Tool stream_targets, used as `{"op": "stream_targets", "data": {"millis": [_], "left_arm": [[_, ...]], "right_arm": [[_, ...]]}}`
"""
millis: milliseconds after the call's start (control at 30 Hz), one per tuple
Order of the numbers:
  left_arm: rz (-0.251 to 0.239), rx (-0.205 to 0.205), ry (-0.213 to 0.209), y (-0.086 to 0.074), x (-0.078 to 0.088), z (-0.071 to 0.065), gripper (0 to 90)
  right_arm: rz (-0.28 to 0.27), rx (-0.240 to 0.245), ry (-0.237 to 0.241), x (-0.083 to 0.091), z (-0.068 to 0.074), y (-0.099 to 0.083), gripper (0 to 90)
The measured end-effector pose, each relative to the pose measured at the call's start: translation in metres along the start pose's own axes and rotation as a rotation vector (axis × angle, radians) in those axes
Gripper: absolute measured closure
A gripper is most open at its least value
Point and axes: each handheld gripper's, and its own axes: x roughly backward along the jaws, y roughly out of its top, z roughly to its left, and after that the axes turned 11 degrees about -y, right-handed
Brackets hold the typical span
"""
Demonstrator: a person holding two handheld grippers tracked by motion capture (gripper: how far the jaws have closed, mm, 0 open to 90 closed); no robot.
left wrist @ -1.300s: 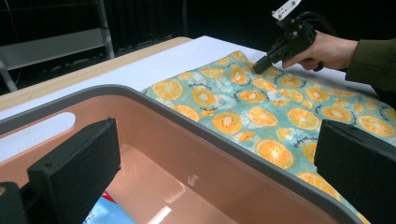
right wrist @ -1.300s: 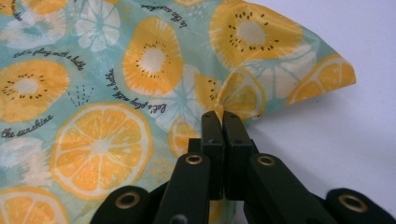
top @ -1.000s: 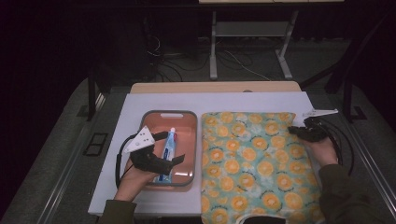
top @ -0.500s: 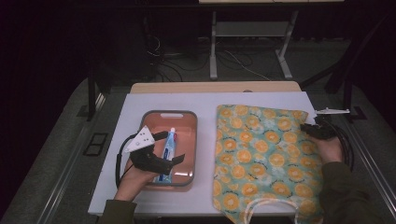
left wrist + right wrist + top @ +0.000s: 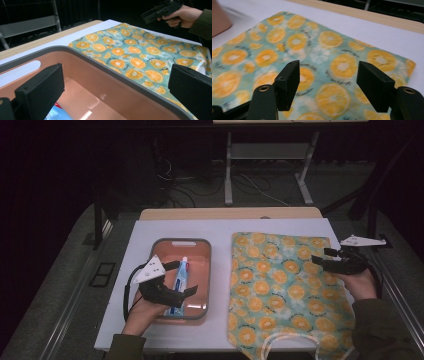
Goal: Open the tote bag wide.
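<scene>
Since the earlier frame the bag [image 5: 287, 292] got dragged right, off the tray [image 5: 206, 270] it had been butting against, so now there's a strip of white table [image 5: 220, 227] between them. The right gripper [image 5: 326, 261] has let go of the far corner; its jaws have just been opening, with nothing between them, and it hangs just above the cloth at the bag's right edge. In the right gripper view the black jaws stand apart over the orange print, not touching it.

The left gripper [image 5: 184, 279] sits over the tray, jaws wide, nothing pinched. The tube [image 5: 180, 282] lies lengthwise in the tray right under it, cap pointing away from the person.

My guess at the step: bag's laid flat, handles [image 5: 290, 342] hanging off the near edge, so next is picking up the tube and getting it into the bag.

Tips for doing that well:
- Grab the tube across its narrow width, near the middle, so it doesn't swing.
- Come straight down; the tray wall is close on both sides.
- The bag's mouth is at the near end, lying shut. The right gripper needs to pinch just the top layer there and lift, or the tube ends up on top of the cloth.
</scene>
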Motion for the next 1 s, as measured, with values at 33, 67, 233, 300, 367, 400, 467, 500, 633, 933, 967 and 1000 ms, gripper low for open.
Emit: {"op": "stream_targets", "data": {"millis": [33, 67, 233, 300, 367, 400, 467, 500, 633, 933, 967, 1000], "left_arm": [[0.002, -0.001, 0.0, 0.0, 0.0, 0.0, 0.0], [0.002, -0.002, 0.0, 0.0, 0.0, 0.0, 0.0], [0.003, -0.003, -0.001, 0.0, 0.0, 0.0, 0.0], [0.003, -0.003, 0.0, 0.0, 0.0, -0.001, 0.0], [0.001, -0.003, 0.0, 0.0, 0.0, -0.001, 0.0], [0.002, -0.002, 0.0, 0.0, 0.0, -0.001, 0.0], [0.003, -0.004, 0.0, 0.0, 0.0, -0.001, 0.0], [0.004, -0.003, 0.0, 0.0, 0.0, -0.001, 0.0], [0.003, -0.003, 0.001, 0.0, 0.0, -0.001, 0.0], [0.001, -0.002, 0.001, 0.0, -0.001, -0.001, 0.0], [-0.002, 0.0, 0.0, 0.0, 0.0, -0.001, 0.0], [-0.004, 0.0, -0.001, 0.0, 0.0, -0.001, 0.0]], "right_arm": [[0.0, 0.0, 0.0, 0.0, 0.0, 0.0, 34.2], [-0.005, 0.008, 0.015, 0.003, 0.004, -0.001, 34.2], [0.005, 0.063, 0.081, 0.013, 0.024, -0.006, 33.5], [0.006, 0.088, 0.096, 0.017, 0.031, -0.009, 32.9], [0.007, 0.106, 0.122, 0.021, 0.037, -0.012, 32.8], [0.009, 0.112, 0.133, 0.023, 0.041, -0.014, 32.8], [0.013, 0.132, 0.153, 0.027, 0.046, -0.017, 32.9], [0.013, 0.136, 0.166, 0.029, 0.048, -0.019, 32.9], [0.029, 0.168, 0.208, 0.034, 0.06, -0.028, 33.0], [0.063, 0.226, 0.311, 0.039, 0.081, -0.043, 36.6], [0.067, 0.23, 0.325, 0.04, 0.083, -0.044, 37.0], [0.068, 0.238, 0.333, 0.04, 0.086, -0.045, 37.7]]}}
